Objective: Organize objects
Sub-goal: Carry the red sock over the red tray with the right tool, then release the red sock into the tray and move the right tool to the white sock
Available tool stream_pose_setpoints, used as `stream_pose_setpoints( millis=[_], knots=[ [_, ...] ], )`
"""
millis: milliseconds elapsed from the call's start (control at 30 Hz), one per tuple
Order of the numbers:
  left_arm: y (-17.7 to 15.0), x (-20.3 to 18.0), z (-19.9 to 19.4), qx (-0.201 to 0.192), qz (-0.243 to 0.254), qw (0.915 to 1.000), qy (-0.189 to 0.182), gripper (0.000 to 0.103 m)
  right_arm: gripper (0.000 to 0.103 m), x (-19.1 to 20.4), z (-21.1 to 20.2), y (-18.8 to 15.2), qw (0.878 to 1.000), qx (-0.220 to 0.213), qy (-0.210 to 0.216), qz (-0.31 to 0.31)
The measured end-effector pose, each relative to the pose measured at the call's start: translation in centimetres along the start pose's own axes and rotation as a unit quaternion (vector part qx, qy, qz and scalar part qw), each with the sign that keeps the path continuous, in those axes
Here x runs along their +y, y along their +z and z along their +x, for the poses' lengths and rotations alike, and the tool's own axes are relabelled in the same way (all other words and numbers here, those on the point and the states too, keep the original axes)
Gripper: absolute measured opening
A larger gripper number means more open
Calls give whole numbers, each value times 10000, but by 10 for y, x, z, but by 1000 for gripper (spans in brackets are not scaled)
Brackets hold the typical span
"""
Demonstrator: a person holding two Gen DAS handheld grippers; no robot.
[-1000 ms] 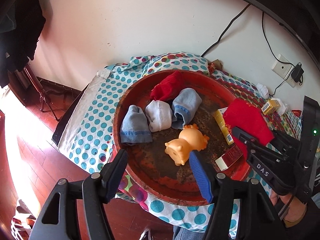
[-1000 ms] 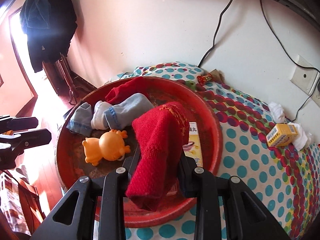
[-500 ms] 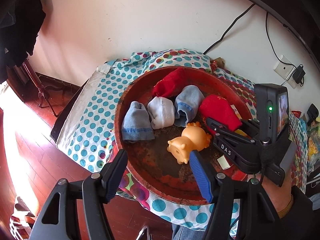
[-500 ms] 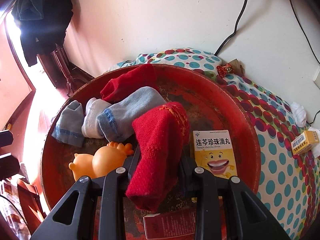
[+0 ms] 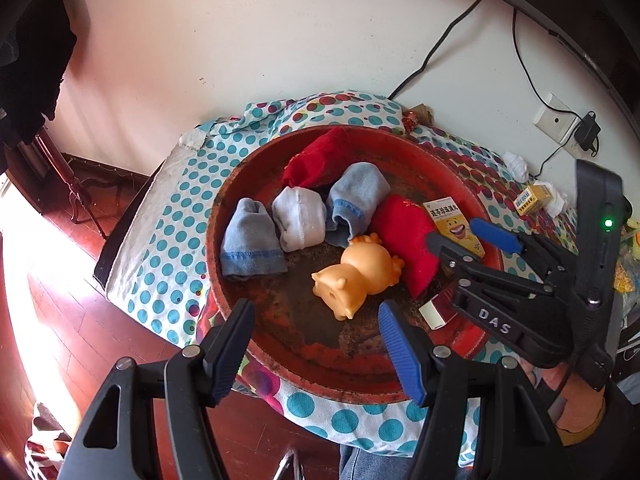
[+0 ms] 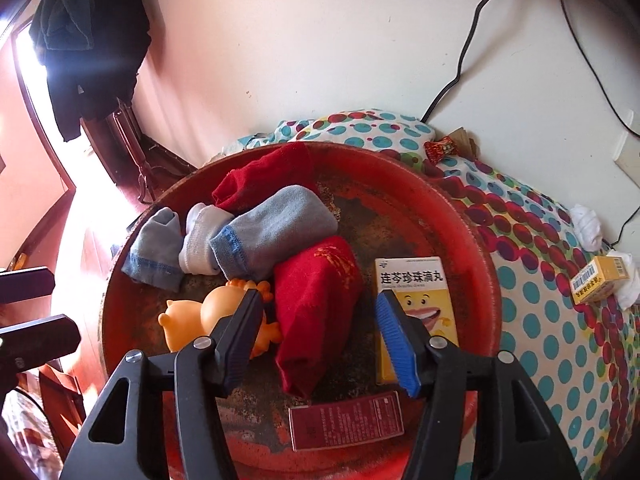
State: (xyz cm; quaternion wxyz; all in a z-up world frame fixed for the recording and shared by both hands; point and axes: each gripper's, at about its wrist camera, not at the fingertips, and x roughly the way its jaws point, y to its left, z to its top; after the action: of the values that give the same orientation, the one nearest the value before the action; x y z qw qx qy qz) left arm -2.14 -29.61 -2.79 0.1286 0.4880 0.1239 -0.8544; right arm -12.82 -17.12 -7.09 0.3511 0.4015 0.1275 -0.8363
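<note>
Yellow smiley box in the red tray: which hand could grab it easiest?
Probably the right gripper: the yellow smiley box lies right by its blue-padded finger. The left gripper hangs open nearer the orange toy.

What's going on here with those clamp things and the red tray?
A person is tidying items into a round red tray using two handheld grippers. The right gripper has just been opening its jaws, and the red sock lies loose in the tray between them. The left gripper hovers open near the orange toy.
</note>
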Motion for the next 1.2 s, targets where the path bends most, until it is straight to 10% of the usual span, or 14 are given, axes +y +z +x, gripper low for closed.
stream_pose_setpoints(
  millis=[633, 1200],
  knots=[
    [-25, -104, 12, -307, 1481, 9870, -535, 66, 61, -263, -107, -75, 9671, -405, -1489, 2024],
    [41, -244, 77, -285, 2381, 9649, -1068, 66, 64, -392, 8, -28, 9407, -418, -733, 3285]
  ],
)
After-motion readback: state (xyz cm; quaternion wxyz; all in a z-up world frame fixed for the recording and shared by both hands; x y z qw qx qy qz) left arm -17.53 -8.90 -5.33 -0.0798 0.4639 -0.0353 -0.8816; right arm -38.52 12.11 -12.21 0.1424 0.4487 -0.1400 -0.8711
